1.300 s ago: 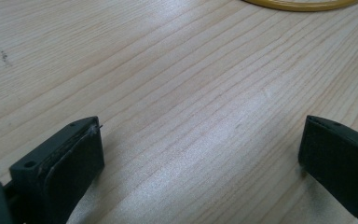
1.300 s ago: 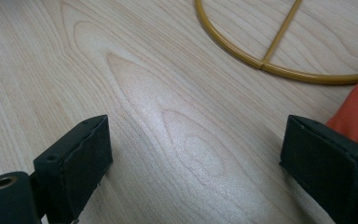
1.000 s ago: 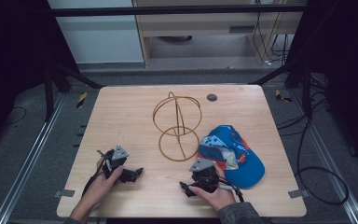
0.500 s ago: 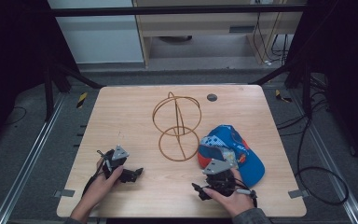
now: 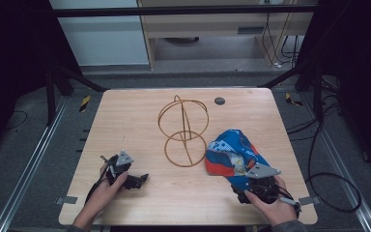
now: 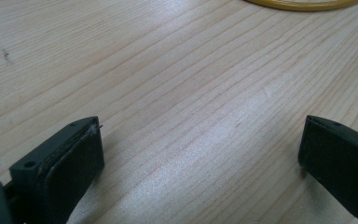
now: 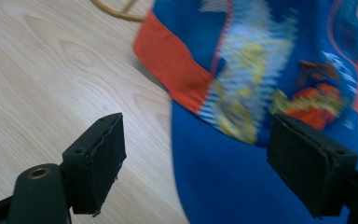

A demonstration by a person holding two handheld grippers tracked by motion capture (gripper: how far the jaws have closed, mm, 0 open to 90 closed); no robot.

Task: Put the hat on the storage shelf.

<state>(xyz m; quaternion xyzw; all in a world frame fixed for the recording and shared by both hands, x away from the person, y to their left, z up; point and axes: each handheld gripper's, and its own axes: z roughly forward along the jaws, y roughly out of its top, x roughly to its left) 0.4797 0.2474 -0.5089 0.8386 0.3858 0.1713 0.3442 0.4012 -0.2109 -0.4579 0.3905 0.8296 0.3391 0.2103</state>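
The cap [image 5: 232, 157] lies on the counter [image 5: 135, 121], just right of the wire stand [image 5: 183, 130]. It is likely light and soft-crowned; grip the stiffer brim. Right claw [image 7: 214, 163]: jaws wide, just been closing, brim between them, not gripped. Left claw [image 6: 200, 158]: wide, empty.

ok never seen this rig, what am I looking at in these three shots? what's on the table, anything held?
A person works at a wooden table with a handheld two-jaw gripper in each hand. One shot looks down from above; the other two come from cameras riding on the grippers. The left gripper rests open over bare wood, holding nothing. The right gripper is open with its jaws just closing a little, the brim of a blue and orange cap between them, not yet gripped. A gold wire stand sits mid-table.
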